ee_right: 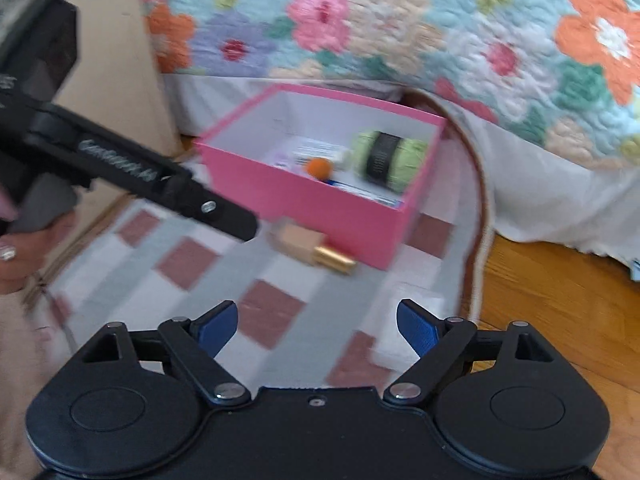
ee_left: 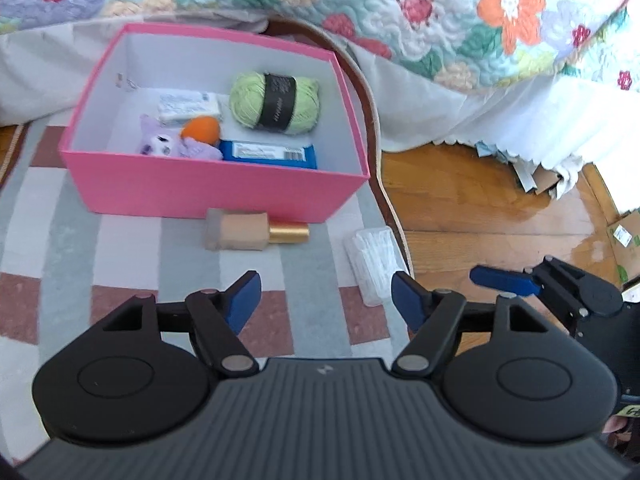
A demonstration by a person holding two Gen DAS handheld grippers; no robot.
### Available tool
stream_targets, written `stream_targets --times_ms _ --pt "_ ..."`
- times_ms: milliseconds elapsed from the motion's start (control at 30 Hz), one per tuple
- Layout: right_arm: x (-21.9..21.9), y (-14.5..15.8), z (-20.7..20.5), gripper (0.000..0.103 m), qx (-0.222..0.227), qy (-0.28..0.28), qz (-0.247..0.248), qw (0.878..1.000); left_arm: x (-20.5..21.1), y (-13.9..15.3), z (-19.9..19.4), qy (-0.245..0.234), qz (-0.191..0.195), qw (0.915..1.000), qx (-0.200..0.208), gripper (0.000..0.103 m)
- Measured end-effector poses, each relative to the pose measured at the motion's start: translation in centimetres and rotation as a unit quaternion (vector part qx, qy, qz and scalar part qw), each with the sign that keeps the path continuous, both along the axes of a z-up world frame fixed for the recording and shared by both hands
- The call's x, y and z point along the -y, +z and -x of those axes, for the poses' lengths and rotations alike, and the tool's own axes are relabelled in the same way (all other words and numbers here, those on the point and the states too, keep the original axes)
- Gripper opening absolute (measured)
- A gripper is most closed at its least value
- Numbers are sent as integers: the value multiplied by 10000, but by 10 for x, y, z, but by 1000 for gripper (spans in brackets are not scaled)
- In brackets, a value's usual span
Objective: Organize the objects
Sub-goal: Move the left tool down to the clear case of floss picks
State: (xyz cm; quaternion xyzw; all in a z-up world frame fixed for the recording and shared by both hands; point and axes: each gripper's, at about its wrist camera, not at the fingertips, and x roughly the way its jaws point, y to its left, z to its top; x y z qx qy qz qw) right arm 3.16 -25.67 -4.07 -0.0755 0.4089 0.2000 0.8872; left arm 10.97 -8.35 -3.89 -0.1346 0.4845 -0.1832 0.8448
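Note:
A pink box (ee_left: 216,188) stands open on the checked rug (ee_left: 120,264). It holds a green yarn ball (ee_left: 276,102), a white packet (ee_left: 188,106), a purple plush toy (ee_left: 172,144), an orange ball (ee_left: 202,130) and a blue packet (ee_left: 272,154). A beige bottle with a gold cap (ee_left: 248,230) lies on the rug just in front of the box. A white packet (ee_left: 374,268) rests at the rug's right edge. My left gripper (ee_left: 326,300) hovers open over the rug, nothing between its pads. My right gripper (ee_right: 318,328) is open and empty too, the white packet (ee_right: 404,320) blurred beside its right pad.
A bed with a floral quilt (ee_left: 400,8) and white skirt rises behind the box. Wooden floor (ee_left: 480,208) lies right of the rug, with cardboard scraps (ee_left: 540,180) under the bed. A cardboard box (ee_right: 116,72) stands at the left, beside a hand (ee_right: 24,256).

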Motion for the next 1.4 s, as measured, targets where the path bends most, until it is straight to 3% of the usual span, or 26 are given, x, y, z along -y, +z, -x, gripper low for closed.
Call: stream_targets --times_ms 400,767,933,1033,1100,1267,1400 --pt "16 -70 -23 89 496 -473 302 9972 49 -74 -34 -240 270 9991 -215 68" --pt "28 -108 -34 89 266 -693 319 9967 75 -116 -39 -272 405 9984 -279 62" --pt "30 -120 -42 83 107 -725 444 9963 80 -123 -36 -330 399 9985 -171 50" --pt "36 -123 -44 81 -39 -872 224 9959 79 -126 -36 -318 477 9983 -62 42" --pt "38 -128 -46 72 -138 -1001 173 9947 76 -130 -36 -329 615 9976 -27 37" --pt "40 -131 -49 67 -286 -1374 -10 9901 71 -135 -39 -285 985 9946 -157 32" --pt "34 -129 -47 67 -421 -1434 -256 9884 70 -132 -37 -326 1020 9939 -255 30"
